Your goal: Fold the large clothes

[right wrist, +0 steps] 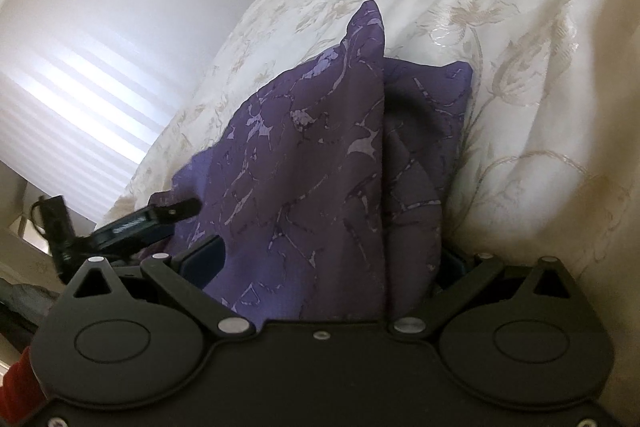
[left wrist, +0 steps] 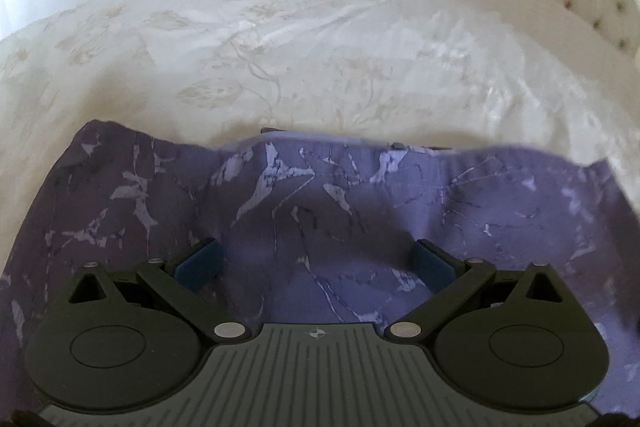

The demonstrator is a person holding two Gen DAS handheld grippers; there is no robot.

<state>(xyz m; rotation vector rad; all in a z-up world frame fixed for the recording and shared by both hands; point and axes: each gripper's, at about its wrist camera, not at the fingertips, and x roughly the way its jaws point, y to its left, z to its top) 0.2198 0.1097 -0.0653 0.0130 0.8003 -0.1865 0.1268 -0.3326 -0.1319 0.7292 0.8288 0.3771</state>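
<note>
The purple patterned garment (left wrist: 320, 211) lies on the cream bedspread (left wrist: 280, 39); the left gripper (left wrist: 318, 263) has its jaws spread wide over the cloth, gripping nothing; the right gripper (right wrist: 332, 263), likewise spread, has bunched, raised fabric between its fingers.

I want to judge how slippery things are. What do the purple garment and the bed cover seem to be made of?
Purple garment: probably a thin woven fabric, matte, with a printed pale marbled pattern; it drapes in soft folds. Bed cover: apparently a satin-like jacquard, cream, with a woven floral design that shines in the light. The exact fibres cannot be told.
</note>
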